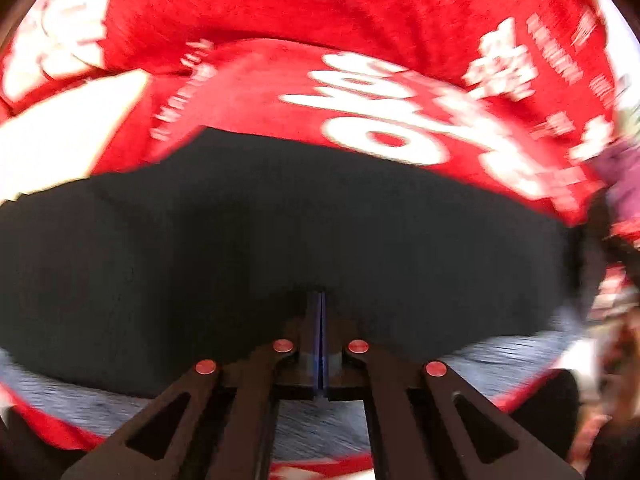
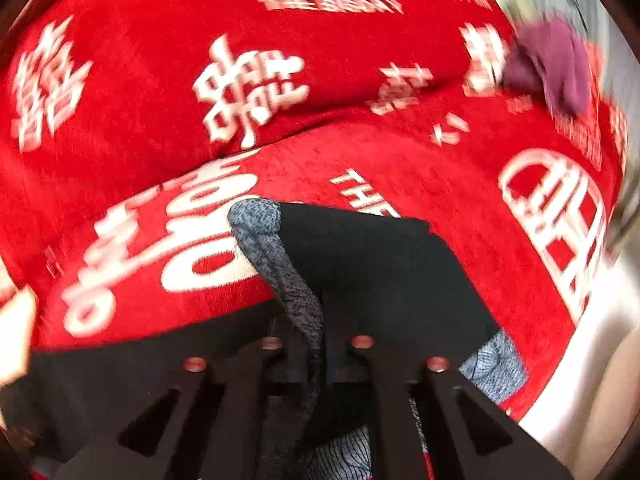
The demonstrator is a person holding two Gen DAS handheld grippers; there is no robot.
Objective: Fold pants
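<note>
The pants (image 1: pixel 280 220) are black outside with a grey-blue patterned lining (image 1: pixel 500 356), and they lie on a red blanket. In the left wrist view they fill the middle, and my left gripper (image 1: pixel 322 296) is shut with its tips pressed into the black cloth, which bunches around them. In the right wrist view the pants (image 2: pixel 380 264) show a turned-over edge of lining (image 2: pixel 264 232). That edge runs down between the fingers of my right gripper (image 2: pixel 320 312), which is shut on it. The pad faces are hidden by the cloth.
A red blanket (image 1: pixel 360 8) (image 2: pixel 140 60) with large white characters and lettering covers the surface under the pants. A purple cloth (image 2: pixel 556 68) (image 1: pixel 628 176) lies at its far right. A pale edge (image 2: pixel 580 380) borders the blanket on the right.
</note>
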